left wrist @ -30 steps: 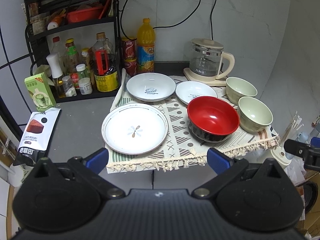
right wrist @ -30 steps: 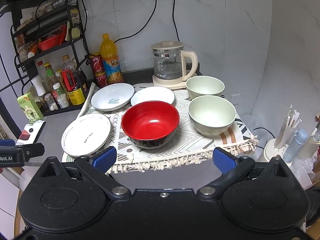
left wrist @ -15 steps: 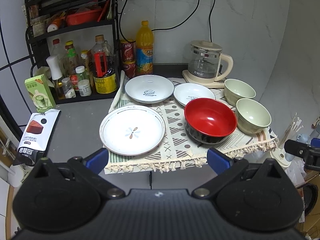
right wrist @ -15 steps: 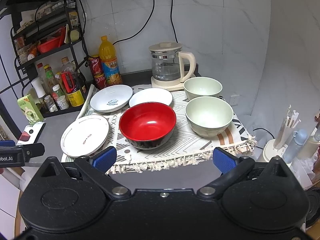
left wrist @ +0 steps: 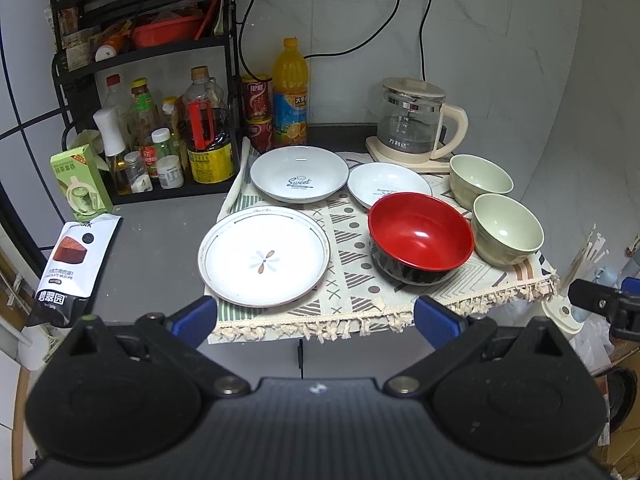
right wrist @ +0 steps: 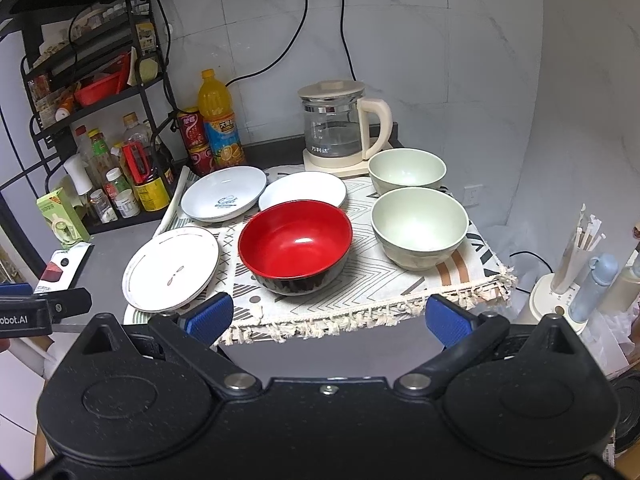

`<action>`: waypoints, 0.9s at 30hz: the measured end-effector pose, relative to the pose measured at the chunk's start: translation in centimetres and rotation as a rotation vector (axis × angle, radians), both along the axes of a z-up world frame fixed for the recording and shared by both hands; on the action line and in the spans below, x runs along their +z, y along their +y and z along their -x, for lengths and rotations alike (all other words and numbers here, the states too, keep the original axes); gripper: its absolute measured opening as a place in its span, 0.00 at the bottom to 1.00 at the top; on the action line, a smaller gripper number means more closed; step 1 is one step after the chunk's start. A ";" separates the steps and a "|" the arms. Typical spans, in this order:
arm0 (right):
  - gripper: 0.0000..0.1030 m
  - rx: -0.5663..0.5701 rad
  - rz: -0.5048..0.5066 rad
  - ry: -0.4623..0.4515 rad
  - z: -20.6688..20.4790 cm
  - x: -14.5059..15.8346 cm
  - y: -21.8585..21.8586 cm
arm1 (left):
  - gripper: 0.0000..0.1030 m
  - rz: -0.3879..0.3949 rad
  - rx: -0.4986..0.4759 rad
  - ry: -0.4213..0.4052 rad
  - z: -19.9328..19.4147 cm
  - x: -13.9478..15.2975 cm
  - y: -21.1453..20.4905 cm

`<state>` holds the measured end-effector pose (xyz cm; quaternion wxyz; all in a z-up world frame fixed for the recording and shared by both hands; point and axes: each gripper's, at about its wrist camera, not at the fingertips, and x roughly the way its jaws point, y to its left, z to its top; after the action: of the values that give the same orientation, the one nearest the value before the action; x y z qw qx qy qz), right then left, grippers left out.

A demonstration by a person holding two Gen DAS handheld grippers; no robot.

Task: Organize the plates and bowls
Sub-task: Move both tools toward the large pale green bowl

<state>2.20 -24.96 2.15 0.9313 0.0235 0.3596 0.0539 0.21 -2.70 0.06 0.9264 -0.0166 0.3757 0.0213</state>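
On a patterned cloth (left wrist: pixel 352 292) lie a flat white flower plate (left wrist: pixel 264 256) (right wrist: pixel 172 268), a deep "Sweet" plate (left wrist: pixel 300 178) (right wrist: pixel 224 192), a smaller white plate (left wrist: pixel 386 188) (right wrist: pixel 304 192), a red bowl (left wrist: pixel 420 236) (right wrist: pixel 296 240) and two pale green bowls (left wrist: pixel 506 228) (left wrist: pixel 480 178) (right wrist: pixel 418 228) (right wrist: pixel 406 170). My left gripper (left wrist: pixel 314 320) hovers open in front of the cloth's near edge, between the flower plate and the red bowl. My right gripper (right wrist: pixel 328 318) hangs open in front of the red bowl. Neither holds anything.
A glass kettle (left wrist: pixel 412 124) stands at the back. Bottles and cans (left wrist: pixel 290 92) crowd a black rack (left wrist: pixel 132 60) on the left. A green box (left wrist: pixel 78 184) and a snack pouch (left wrist: pixel 70 264) lie on the grey counter. A holder of straws (right wrist: pixel 564 280) stands beyond the right edge.
Both grippers have drawn back slightly and stayed open; the dishes sit a little farther off in both views. No dish has moved.
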 end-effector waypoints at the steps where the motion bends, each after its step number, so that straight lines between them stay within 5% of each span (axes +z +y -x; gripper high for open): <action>1: 1.00 -0.004 0.002 0.002 -0.1 0.0 0.0 | 1.00 -0.002 -0.001 0.003 -0.1 0.0 -0.1; 11: 1.00 -0.018 0.015 0.012 -2.3 -0.3 -0.5 | 1.00 -0.019 -0.036 0.011 -3.4 -0.3 -2.2; 27: 1.00 -0.102 0.038 0.059 -10.6 -2.4 -2.7 | 0.99 -0.023 -0.148 0.102 -15.1 -3.7 -6.4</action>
<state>12.78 -27.69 -0.21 0.9221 0.0259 0.3861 -0.0011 15.32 -9.11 -3.61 0.9053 0.0231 0.4221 -0.0419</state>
